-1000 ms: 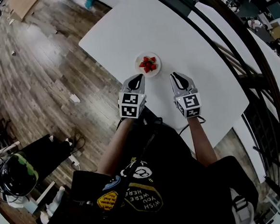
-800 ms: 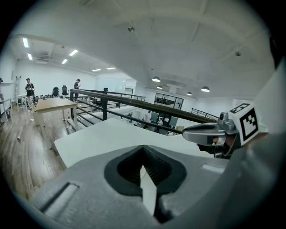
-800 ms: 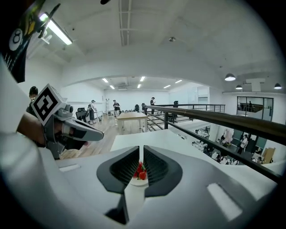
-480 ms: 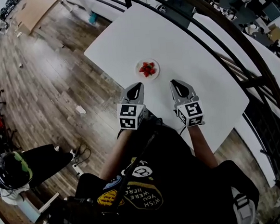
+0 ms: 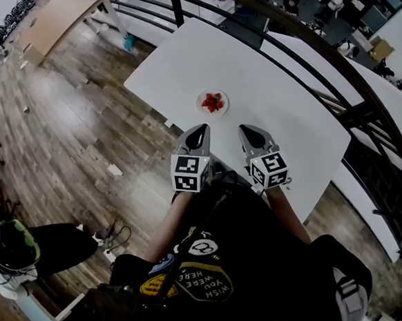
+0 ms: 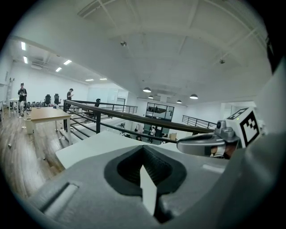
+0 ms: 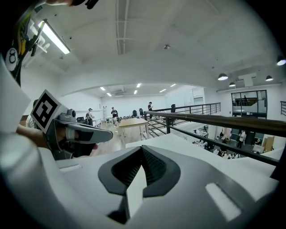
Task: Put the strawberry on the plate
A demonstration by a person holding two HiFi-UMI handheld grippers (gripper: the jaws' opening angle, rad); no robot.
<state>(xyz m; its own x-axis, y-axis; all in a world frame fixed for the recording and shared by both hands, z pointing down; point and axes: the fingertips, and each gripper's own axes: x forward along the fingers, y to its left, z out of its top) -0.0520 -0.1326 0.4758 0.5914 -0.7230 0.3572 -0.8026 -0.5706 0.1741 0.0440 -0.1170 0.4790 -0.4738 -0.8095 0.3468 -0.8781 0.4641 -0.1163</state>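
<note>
Both tools are held close to your body at the near edge of the table [image 5: 288,125], well apart from the plate [image 5: 201,106]. Left gripper [image 5: 203,127]: jaws together, nothing between them. Right gripper [image 5: 242,127]: the same, closed and empty. The strawberries [image 5: 213,101] sit clustered on the plate, so the placing looks done. If you reach again, open the jaws first, approach from above and pinch lightly, since soft fruit likely bruises.
</note>
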